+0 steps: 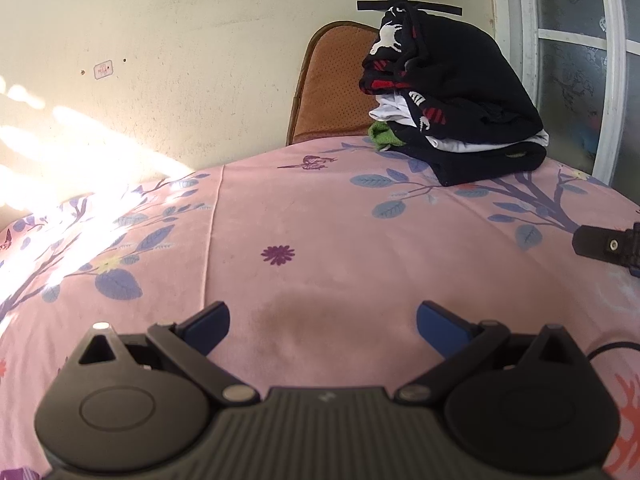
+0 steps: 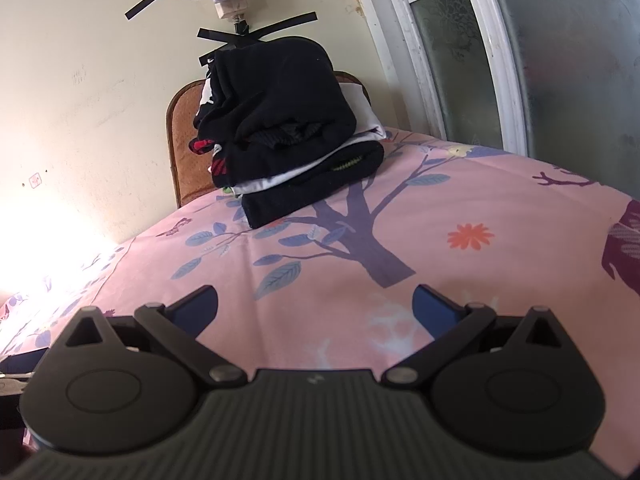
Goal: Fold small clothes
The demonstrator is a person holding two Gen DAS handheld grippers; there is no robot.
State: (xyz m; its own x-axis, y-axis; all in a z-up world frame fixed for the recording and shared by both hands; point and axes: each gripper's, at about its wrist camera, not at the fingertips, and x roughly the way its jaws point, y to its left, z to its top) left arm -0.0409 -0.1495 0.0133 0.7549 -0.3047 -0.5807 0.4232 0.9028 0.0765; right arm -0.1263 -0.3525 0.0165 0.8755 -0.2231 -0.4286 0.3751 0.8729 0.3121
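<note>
clothes pile (image 1: 452, 92) lower layers hidden, brown chair (image 1: 328, 84) half-hidden

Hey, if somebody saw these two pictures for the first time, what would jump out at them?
Probably the dark pile of clothes, mostly black with white, red and green showing, stacked at the far end of the pink flowered bedspread by the brown headboard. Next, the left gripper and right gripper, both open and empty over bare sheet. Sun glare washes out the left side.

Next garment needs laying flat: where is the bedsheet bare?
Bare: the pink bedsheet between the open left gripper and the clothes pile, and ahead of the right gripper. Crowded: the far corner under the pile, by the window.
</note>
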